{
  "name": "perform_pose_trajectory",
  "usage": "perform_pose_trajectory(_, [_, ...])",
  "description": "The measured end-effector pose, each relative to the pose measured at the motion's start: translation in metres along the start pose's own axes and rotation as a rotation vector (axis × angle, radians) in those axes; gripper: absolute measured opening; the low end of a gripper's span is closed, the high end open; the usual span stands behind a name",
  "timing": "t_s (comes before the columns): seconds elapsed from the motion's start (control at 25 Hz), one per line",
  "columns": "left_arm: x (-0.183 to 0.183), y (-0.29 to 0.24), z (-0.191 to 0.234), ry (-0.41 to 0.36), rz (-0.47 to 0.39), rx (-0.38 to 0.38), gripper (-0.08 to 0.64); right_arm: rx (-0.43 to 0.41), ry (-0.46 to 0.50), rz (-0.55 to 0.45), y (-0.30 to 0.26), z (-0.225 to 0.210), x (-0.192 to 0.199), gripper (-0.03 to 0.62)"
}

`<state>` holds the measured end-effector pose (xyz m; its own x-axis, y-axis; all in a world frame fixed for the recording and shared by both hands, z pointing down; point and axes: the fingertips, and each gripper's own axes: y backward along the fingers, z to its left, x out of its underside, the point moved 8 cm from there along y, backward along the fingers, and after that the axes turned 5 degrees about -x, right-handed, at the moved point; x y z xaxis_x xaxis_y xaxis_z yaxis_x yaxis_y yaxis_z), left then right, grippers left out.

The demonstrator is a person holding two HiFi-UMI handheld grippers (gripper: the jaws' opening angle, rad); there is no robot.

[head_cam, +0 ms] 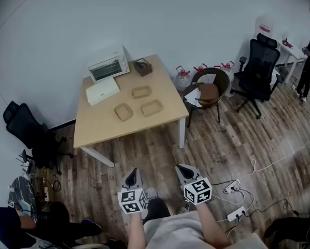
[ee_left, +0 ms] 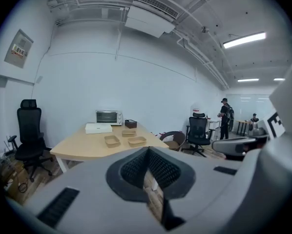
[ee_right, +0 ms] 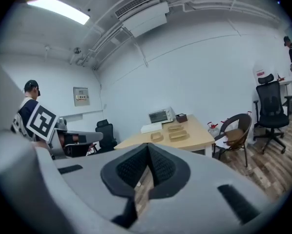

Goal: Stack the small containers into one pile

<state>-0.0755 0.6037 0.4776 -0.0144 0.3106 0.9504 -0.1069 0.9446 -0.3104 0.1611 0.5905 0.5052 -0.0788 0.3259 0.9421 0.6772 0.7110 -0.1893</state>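
Three small tan containers lie apart on the wooden table [head_cam: 144, 126]: one at the left [head_cam: 123, 111], one at the back [head_cam: 141, 92], one at the right [head_cam: 152, 107]. In the left gripper view they show far off as the left container [ee_left: 112, 140], the back one [ee_left: 129, 133] and the right one [ee_left: 136, 141]. The right gripper view shows them as small shapes [ee_right: 177, 134]. My left gripper [head_cam: 132, 176] and right gripper [head_cam: 184, 170] hang over the floor, well short of the table, both shut and empty.
A white toaster oven [head_cam: 109, 65], a flat white box [head_cam: 102, 91] and a dark brown box [head_cam: 143, 66] stand at the table's back. A brown chair [head_cam: 209, 92] and black office chairs [head_cam: 258, 69] stand to the right. Cables and power strips [head_cam: 237, 212] lie on the floor.
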Motion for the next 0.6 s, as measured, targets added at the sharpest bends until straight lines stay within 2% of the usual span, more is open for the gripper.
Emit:
perform_pose_trajectory(0.16, [0.001, -0.010, 0.006, -0.014, 0.012, -0.023, 0.006, -0.078, -0.070, -0.012, -0.007, -0.008, 0.002, 0.005])
perform_pose_trajectory(0.24, [-0.003, -0.018, 0.009, -0.016, 0.022, -0.022, 0.006, -0.071, -0.051, -0.008, -0.015, -0.012, -0.003, 0.005])
perform_pose_trajectory(0.4, [-0.004, -0.031, 0.019, 0.026, 0.051, 0.012, 0.014, -0.070, -0.052, 0.030, -0.033, -0.013, -0.005, 0.006])
perform_pose_trajectory(0.6, [0.001, -0.073, 0.037, 0.062, 0.062, 0.006, 0.029, -0.055, -0.040, 0.088, -0.065, -0.029, 0.001, 0.029])
